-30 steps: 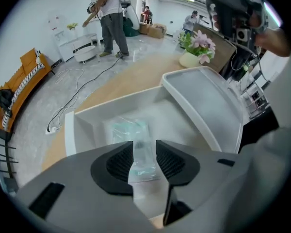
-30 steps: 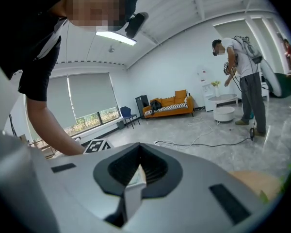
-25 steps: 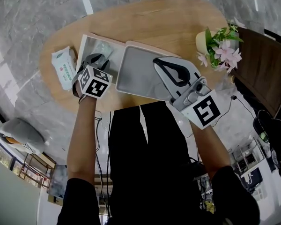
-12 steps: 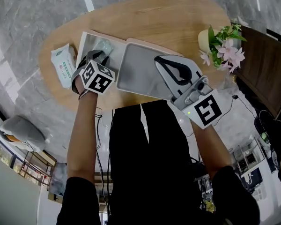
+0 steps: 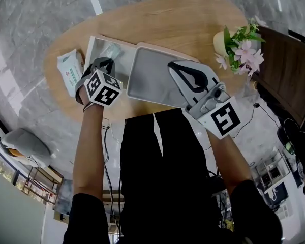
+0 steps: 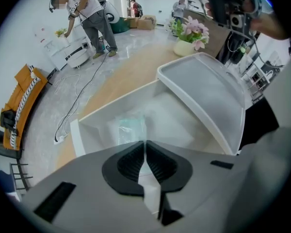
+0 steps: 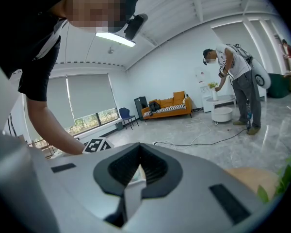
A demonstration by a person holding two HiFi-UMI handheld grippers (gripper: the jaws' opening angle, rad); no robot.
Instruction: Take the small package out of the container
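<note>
Left gripper [image 5: 104, 65]: carried on a bare, outstretched forearm and pointed steeply down into the white rectangular plastic container [image 5: 91, 47] at the left of the oval wooden table [image 5: 168, 24], marker cube uppermost. Its ribbed black jaws have just been closing and now meet in a thin seam, pinching the near edge of the small package [image 6: 131, 125]. Right gripper [image 5: 175, 69]: held nearly level above the container's pale, shallow, round-cornered lid [image 5: 152, 78], jaws together on nothing. Small package: a flat, translucent plastic sachet with a faint green tint and a slightly crinkled film, lying on the container's smooth white floor against its far-left side. The lid lies open just beside the container on its right. A white and green soft pack of wipes [image 5: 70, 71] rests on the table, left of the container.
</note>
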